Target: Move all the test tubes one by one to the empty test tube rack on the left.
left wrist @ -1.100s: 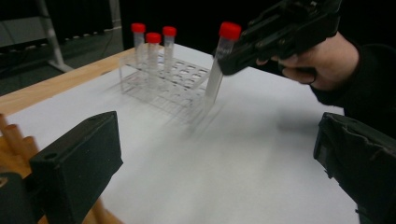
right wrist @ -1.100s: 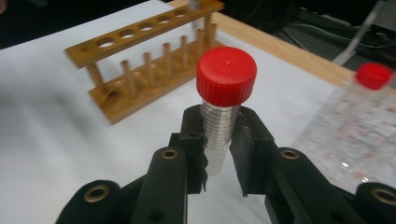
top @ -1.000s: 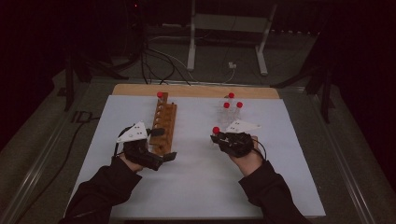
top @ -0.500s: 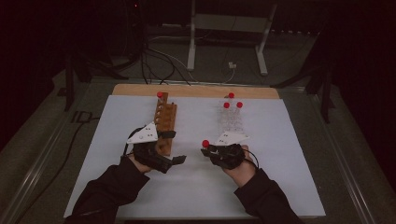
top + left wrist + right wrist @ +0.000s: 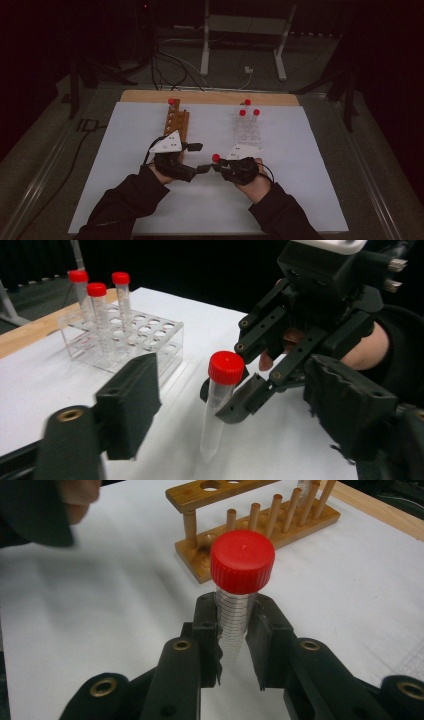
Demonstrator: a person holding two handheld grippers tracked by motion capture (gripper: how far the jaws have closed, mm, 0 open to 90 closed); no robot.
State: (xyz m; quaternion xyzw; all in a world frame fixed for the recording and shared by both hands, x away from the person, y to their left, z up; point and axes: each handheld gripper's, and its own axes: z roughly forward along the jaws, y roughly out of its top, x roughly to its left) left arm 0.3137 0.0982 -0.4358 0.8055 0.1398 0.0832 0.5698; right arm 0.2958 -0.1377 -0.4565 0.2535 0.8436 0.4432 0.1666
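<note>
My right gripper (image 5: 235, 630) is shut on a clear tube with a red cap (image 5: 242, 560), held upright below the cap. In the high view this tube (image 5: 216, 158) sits at the table's middle, with the right gripper (image 5: 220, 166) just right of it. My left gripper (image 5: 200, 158) faces it from the left. Its jaws have just been closing and stand open on either side of the tube (image 5: 220, 400) without touching it. The left gripper view also shows the right gripper (image 5: 250, 395) clamping the tube from behind, between the left gripper's (image 5: 235, 405) own jaws.
A wooden rack (image 5: 177, 122) with one red-capped tube (image 5: 171, 101) stands behind the left hand. A clear plastic rack (image 5: 247, 129) holding three red-capped tubes (image 5: 97, 290) stands behind the right hand. White sheet (image 5: 300, 165) covers the table; a wooden strip (image 5: 210, 96) runs along its far edge.
The right gripper carried the tube left and nearer, to the table's middle. The left gripper swung right, away from the wooden rack, and its jaws narrowed around the tube.
</note>
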